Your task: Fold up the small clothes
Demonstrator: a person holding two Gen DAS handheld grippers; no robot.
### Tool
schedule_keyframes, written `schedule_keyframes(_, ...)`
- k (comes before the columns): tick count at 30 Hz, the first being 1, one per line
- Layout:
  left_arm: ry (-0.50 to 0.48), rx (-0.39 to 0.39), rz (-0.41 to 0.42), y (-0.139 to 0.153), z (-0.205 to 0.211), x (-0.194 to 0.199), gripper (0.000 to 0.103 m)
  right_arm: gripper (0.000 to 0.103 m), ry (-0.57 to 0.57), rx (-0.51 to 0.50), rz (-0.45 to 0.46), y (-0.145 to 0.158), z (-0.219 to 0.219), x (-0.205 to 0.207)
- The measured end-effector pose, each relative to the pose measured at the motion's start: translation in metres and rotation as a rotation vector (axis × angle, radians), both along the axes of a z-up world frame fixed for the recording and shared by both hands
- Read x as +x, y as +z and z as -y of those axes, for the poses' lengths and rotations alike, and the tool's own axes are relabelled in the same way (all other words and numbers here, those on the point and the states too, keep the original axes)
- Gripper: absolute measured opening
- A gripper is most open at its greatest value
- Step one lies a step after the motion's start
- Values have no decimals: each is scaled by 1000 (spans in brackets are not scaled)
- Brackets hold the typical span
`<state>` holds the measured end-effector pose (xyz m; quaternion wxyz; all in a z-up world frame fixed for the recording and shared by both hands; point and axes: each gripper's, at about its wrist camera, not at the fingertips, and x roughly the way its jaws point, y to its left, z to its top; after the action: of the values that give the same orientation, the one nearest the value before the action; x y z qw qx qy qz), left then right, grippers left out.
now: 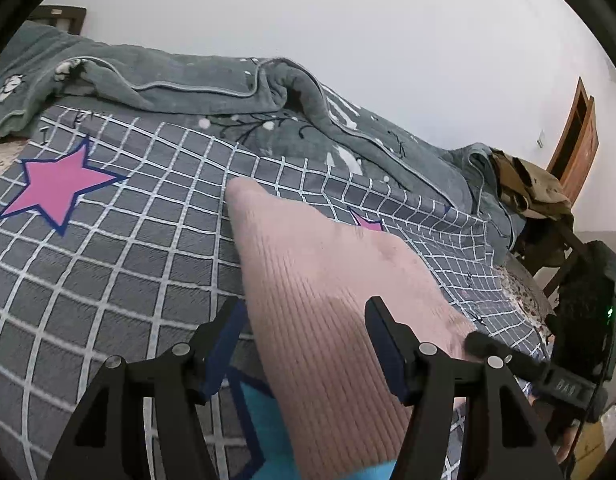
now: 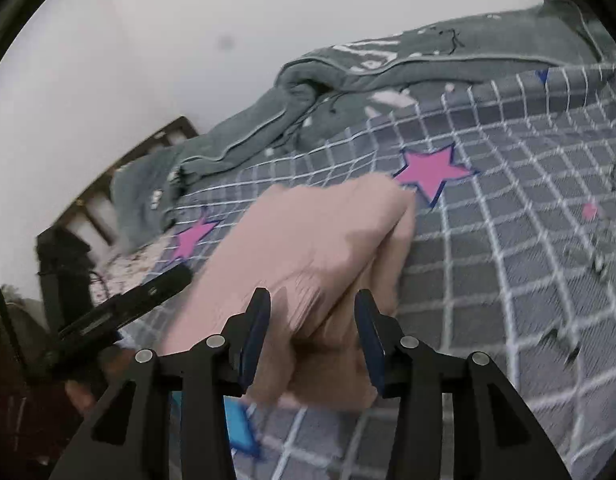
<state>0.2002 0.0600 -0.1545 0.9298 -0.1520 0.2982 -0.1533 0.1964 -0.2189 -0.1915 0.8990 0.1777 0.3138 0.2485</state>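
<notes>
Right gripper (image 2: 311, 320) and left gripper (image 1: 304, 328) straddle pink garment (image 1: 327, 272) edges, unclamped

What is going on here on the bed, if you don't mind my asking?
A person is folding a small pink ribbed garment on a grey checked bedsheet with pink stars, using two handheld grippers. The left gripper and the right gripper both stand open with the pink fabric between their fingers. A grey blanket lies bunched behind.
</notes>
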Motion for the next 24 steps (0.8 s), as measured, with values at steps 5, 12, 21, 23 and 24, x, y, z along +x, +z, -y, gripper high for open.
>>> schedule_keyframes(5,33,-60,13,-4,-11,-22,62,8,5,-31,-6,-11,-17,1)
schedule_keyframes(12,24,-66,3,-10,-9,-30,62,4,-90,-44,59,-6,17,-5)
schedule_keyframes(21,1,-12,-21,-11,9,-24,63,19,-60,-80,24,-5,7,3)
schedule_keyframes(23,-6,0,-36,-15,15,-22,63,34,-88,-45,55,2,10,2)
schedule_keyframes(24,-7,10,-38,-16,18,-21,63,35,-89,-34,63,4,10,3)
